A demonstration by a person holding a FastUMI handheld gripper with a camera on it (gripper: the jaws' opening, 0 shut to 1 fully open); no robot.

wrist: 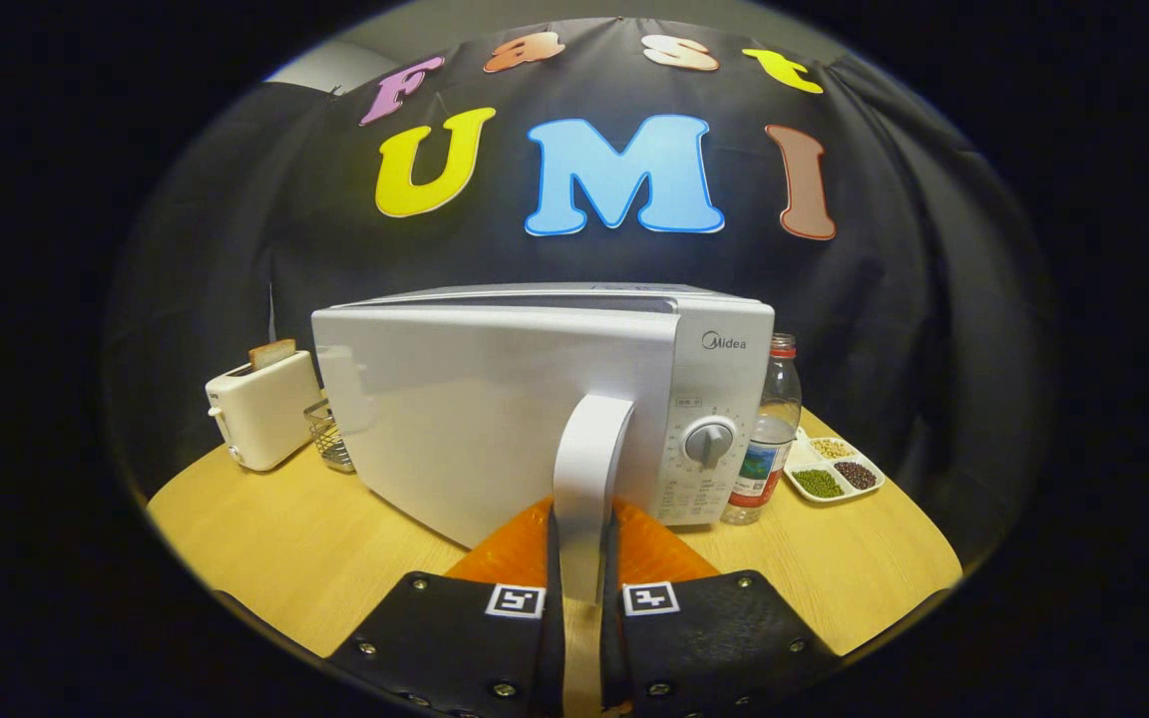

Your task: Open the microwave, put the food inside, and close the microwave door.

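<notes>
White is the main thing ahead of you: the microwave (535,399) sits on the pale wooden table (275,548), and its door (475,419) stands swung a little out from the body, the hinge side towards the toaster, the handle side towards you. The door's upright handle (589,479) runs down into the gap between your gripper (582,588) fingers (455,628), and both fingers are clenched on it, one pressing each flank of the bar. The orange parts of the gripper sit just behind the handle's foot.

Beside the door edge you see the microwave's control panel with its round dial (709,441), level with the middle of the handle and just to its far side.

Past the hinge side of the door a small cream toaster (263,409) stands on the table with a slice of bread (271,352) sticking up out of its slot. Between the toaster and the microwave there is a small wire basket (331,439); what it holds you cannot make out.

On the other side, just beside the control panel, a clear plastic bottle (769,439) with a red cap stands upright. Next to it lies a white divided tray (834,471) with green, dark and pale beans or grains in separate compartments.

The microwave's inside is hidden by the door.
</notes>
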